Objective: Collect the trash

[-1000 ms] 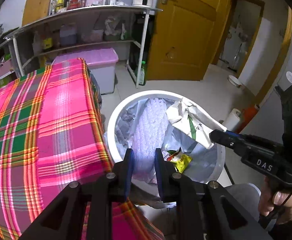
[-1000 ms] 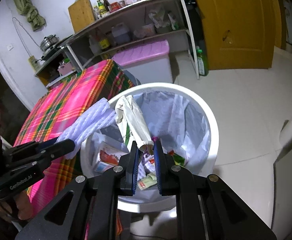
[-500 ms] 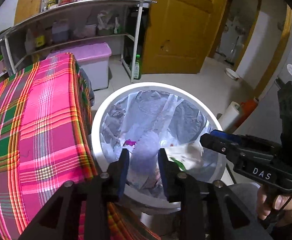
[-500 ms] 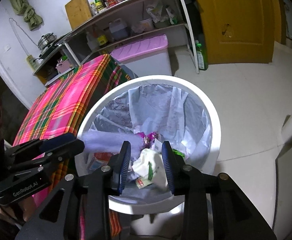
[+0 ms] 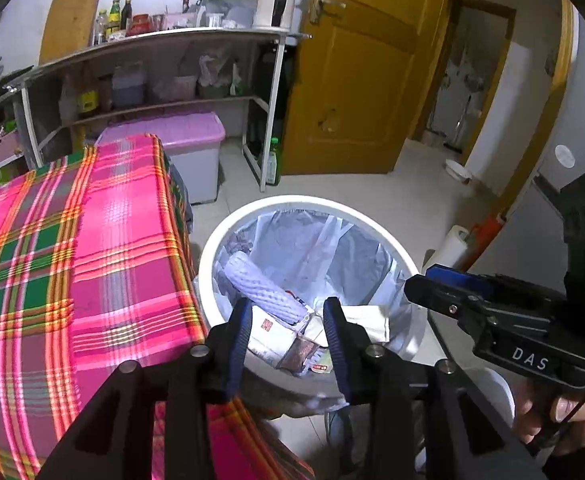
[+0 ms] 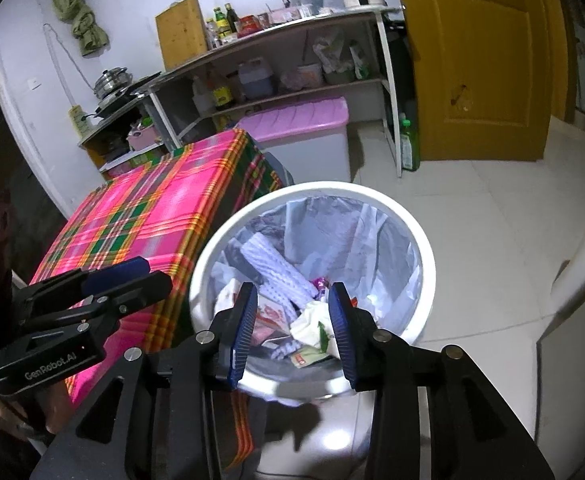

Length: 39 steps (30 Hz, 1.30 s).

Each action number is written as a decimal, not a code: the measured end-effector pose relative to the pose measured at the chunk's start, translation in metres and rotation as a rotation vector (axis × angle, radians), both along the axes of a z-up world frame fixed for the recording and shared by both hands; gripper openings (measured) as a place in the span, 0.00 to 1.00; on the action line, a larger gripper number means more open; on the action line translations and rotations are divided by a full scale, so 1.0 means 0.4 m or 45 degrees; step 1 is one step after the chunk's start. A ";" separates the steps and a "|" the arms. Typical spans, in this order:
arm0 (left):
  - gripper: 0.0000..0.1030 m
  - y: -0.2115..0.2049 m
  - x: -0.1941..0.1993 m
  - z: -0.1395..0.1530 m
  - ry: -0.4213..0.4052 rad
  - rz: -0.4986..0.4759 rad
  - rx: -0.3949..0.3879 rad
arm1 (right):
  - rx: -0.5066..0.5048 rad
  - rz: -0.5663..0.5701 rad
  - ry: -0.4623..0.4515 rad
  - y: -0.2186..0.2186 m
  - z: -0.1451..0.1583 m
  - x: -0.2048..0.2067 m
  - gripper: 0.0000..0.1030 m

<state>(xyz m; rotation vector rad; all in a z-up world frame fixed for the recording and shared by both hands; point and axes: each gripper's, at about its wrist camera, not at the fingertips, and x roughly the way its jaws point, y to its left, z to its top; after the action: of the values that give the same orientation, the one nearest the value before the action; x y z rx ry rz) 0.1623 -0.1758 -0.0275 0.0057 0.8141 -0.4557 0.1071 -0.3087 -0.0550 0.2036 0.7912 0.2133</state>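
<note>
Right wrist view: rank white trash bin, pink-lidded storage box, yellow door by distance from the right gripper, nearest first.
From the right gripper, jaws opening with nothing between them:
1. white trash bin, directly below and ahead.
2. pink-lidded storage box, beyond the bin, toward the shelf.
3. yellow door, far back, upper right.

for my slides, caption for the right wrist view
Both grippers' jaws opening, empty, above the white bin with the dropped trash inside.
</note>
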 end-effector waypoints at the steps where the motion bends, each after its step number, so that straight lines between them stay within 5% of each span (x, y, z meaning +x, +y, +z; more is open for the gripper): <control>1: 0.42 0.005 -0.010 0.006 -0.010 0.003 -0.006 | -0.003 0.004 -0.008 0.004 0.006 -0.008 0.38; 16: 0.44 0.074 -0.166 0.075 -0.141 0.057 -0.013 | -0.073 0.060 -0.131 0.080 0.083 -0.143 0.41; 39: 0.44 0.120 -0.324 0.121 -0.263 0.101 -0.029 | -0.096 0.111 -0.175 0.112 0.098 -0.255 0.41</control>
<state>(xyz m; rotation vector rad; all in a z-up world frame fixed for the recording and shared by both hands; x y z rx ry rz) 0.0328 -0.1278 0.0209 -0.0009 0.6043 -0.3823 0.0050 -0.2640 -0.0160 0.0821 0.6709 0.2760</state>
